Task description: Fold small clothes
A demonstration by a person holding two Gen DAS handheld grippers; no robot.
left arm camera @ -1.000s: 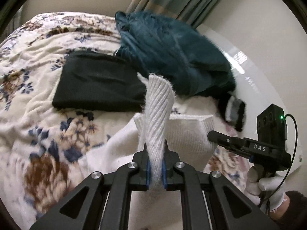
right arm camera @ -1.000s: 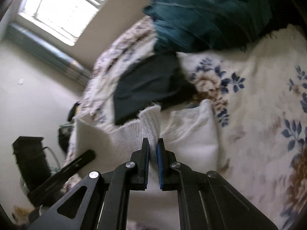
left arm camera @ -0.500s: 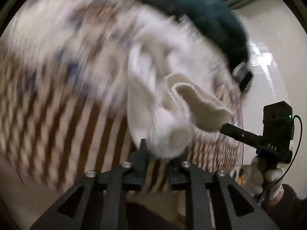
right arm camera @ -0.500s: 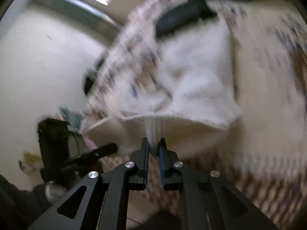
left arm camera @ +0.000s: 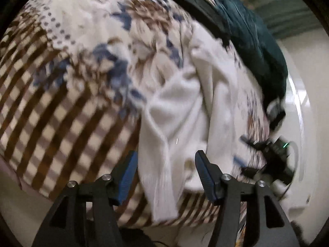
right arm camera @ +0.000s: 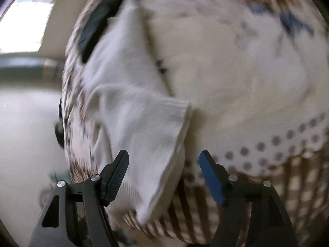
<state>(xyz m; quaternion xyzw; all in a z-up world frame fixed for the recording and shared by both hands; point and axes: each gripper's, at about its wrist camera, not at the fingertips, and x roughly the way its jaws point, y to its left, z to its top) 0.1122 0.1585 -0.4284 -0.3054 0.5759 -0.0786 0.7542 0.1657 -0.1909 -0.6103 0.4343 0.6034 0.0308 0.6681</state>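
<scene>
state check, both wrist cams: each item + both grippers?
white knit garment: released, crumpled at the bed edge
black garment: lying flat on the bed
teal garment: heaped, unfolded
left gripper: jaws opening, pads off the cloth
right gripper: jaws opening, pads off the cloth

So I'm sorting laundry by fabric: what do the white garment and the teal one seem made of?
White garment: likely a soft, matte knit, going by the ribbed band near its edge. Teal garment: looks plush and fuzzy, perhaps fleece or velour, but blur leaves that open.
</scene>
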